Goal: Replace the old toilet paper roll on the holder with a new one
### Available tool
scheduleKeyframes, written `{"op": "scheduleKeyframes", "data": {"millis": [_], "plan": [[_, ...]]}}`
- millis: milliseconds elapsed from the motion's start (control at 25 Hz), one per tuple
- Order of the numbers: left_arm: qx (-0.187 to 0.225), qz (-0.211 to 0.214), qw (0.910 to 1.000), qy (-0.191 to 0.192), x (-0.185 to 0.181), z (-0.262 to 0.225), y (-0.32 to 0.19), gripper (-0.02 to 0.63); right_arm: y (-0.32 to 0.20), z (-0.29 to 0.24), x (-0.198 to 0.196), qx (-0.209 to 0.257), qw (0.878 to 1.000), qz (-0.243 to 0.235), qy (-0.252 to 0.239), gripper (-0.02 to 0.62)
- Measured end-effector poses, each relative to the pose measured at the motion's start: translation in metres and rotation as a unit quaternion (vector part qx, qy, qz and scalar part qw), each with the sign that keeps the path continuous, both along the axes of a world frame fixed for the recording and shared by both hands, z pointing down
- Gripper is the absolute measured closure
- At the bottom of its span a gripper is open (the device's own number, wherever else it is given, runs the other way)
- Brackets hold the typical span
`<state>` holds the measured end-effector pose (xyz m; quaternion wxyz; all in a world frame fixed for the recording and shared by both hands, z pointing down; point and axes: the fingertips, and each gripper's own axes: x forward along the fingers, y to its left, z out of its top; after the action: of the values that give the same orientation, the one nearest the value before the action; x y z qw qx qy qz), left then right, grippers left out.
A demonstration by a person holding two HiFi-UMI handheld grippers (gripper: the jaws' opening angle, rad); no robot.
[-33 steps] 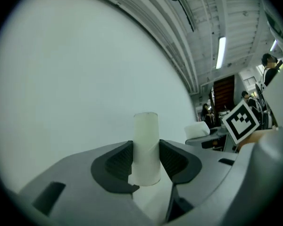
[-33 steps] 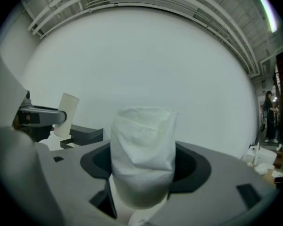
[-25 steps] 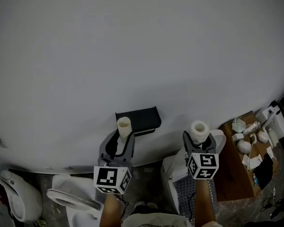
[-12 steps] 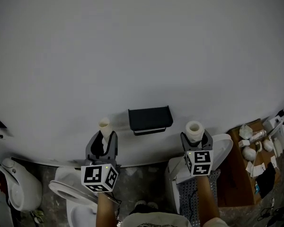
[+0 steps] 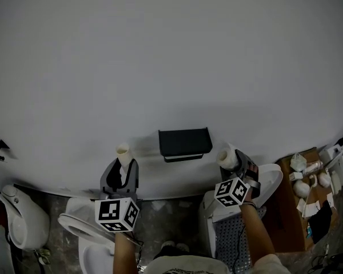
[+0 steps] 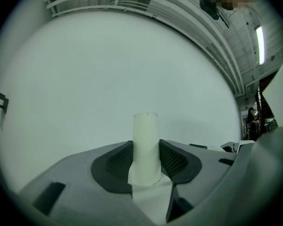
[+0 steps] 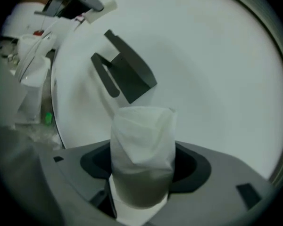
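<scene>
Grey left claw [image 5: 122, 169], black-white marker cube [image 5: 117, 214]

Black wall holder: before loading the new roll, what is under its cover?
Under the holder only its bare bar shows, no roll. Its inner side against the wall is covered.

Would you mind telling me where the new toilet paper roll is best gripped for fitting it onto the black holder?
Grip its curved side near the rear end, coming from behind, as the right tool does now. The new roll is a soft cylinder; clamping there should leave its far end free to reach the black holder.
</scene>
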<state>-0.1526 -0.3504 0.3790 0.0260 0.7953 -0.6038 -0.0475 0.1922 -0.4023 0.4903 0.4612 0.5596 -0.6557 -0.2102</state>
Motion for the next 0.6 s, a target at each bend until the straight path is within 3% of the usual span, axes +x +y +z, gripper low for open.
{"op": "scheduleKeyframes", "data": {"millis": [120, 240, 600], "plan": [[-0.003, -0.003, 1.0000, -0.003, -0.002, 0.003, 0.001, 0.428, -0.009, 0.006, -0.006, -0.007, 0.997, -0.022, 0.079, 0.284], [-0.006, -0.006, 1.0000, -0.002, -0.003, 0.005, 0.004, 0.428, -0.016, 0.012, -0.013, -0.014, 0.992, -0.040, 0.122, 0.284], [-0.008, -0.008, 0.9999, -0.003, -0.001, 0.008, 0.009, 0.428, -0.018, 0.024, -0.032, -0.022, 0.988, -0.060, 0.142, 0.284]]}}
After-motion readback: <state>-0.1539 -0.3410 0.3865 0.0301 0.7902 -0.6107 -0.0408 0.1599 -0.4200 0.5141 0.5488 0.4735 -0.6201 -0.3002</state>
